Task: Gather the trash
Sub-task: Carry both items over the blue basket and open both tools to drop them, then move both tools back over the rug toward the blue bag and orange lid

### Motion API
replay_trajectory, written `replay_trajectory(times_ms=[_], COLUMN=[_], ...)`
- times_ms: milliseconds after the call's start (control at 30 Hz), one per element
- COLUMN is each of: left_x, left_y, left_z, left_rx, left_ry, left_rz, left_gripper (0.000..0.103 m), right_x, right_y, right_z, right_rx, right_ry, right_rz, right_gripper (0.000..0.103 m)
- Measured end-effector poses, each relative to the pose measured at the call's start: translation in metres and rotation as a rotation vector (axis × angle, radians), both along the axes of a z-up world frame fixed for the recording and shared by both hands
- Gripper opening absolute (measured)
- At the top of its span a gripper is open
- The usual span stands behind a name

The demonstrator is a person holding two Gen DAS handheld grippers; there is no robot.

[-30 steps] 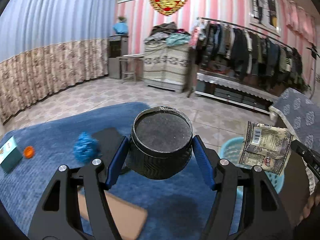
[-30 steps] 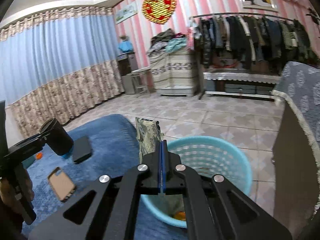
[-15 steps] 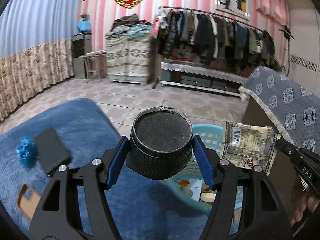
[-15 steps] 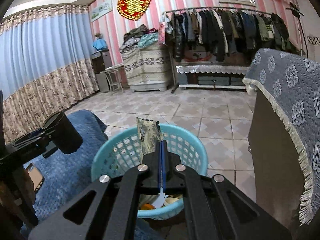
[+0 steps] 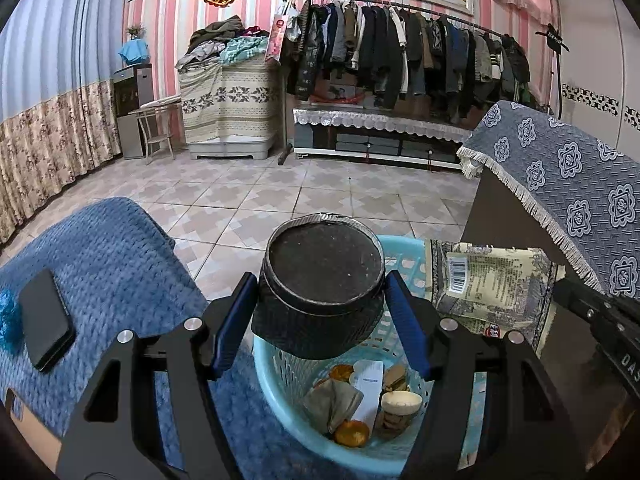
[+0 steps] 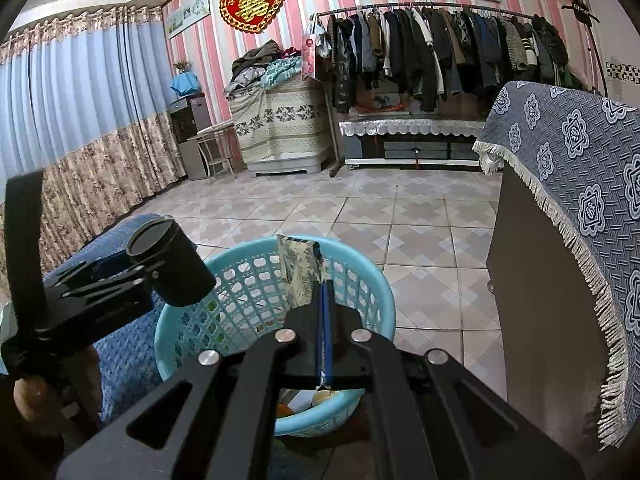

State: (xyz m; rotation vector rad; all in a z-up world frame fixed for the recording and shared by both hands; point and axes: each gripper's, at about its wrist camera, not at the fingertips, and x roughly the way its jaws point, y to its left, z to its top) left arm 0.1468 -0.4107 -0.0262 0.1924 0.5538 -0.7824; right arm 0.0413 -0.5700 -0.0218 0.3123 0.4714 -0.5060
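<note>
Both grippers hang over the turquoise basket (image 5: pixel 404 252), which stands on the tiled floor just right of the blue rug (image 5: pixel 104 248) and near the dark cabinet draped with a grey patterned cloth (image 5: pixel 568 168). The left gripper (image 5: pixel 320 304) is clamped on a black cup (image 5: pixel 320 280), its blue pads pressing the cup's two sides, with the cup's base turned toward the camera. The cup sits above the basket's near-left rim, so letting go there would probably drop it inside. The right gripper (image 6: pixel 324 312) is fully clenched on a flat printed wrapper (image 6: pixel 300 272), pinching its lower edge so that the sheet stands upright above the basket's opening; seen from the left wrist, the same wrapper hangs over the basket's right side. Holding each piece above the opening rather than beside it suits a straight drop. The basket already holds trash at its bottom: orange peel (image 5: pixel 352 434), a crumpled brown paper (image 5: pixel 334 402) and a white slip. On the rug at far left lie a black phone (image 5: pixel 46 320) and a blue crumpled scrap (image 5: pixel 8 320), the latter likely trash not yet collected.
</note>
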Motion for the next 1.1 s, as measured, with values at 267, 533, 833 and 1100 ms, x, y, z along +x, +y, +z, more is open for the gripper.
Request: replay_trajectory(times_ms=[267, 533, 833, 1100], left_x=[0.008, 0.015, 0.019, 0.018], left_y=[0.008, 0.037, 0.089, 0.135], left_z=[0.007, 0.020, 0.031, 0.041], left_rx=[-0.002, -0.004, -0.020, -0.028], left_ry=[0.009, -0.006, -0.010, -0.011], left_rz=[0.017, 0.079, 0.182, 0.252], left_gripper=[0.085, 0.095, 0.097, 0.097], right_x=[0.003, 0.006, 0.022, 0.023], right_y=[-0.001, 0.003, -0.002, 0.005], right_z=[-0.005, -0.009, -0.009, -0.012], right_rx=[0.006, 0.016, 0.059, 0.060], right_ry=[0.008, 0.011, 0.015, 0.033], right_rz=[0.004, 0.011, -0.001, -0.023], right_gripper=[0.000, 0.000, 0.002, 0.072])
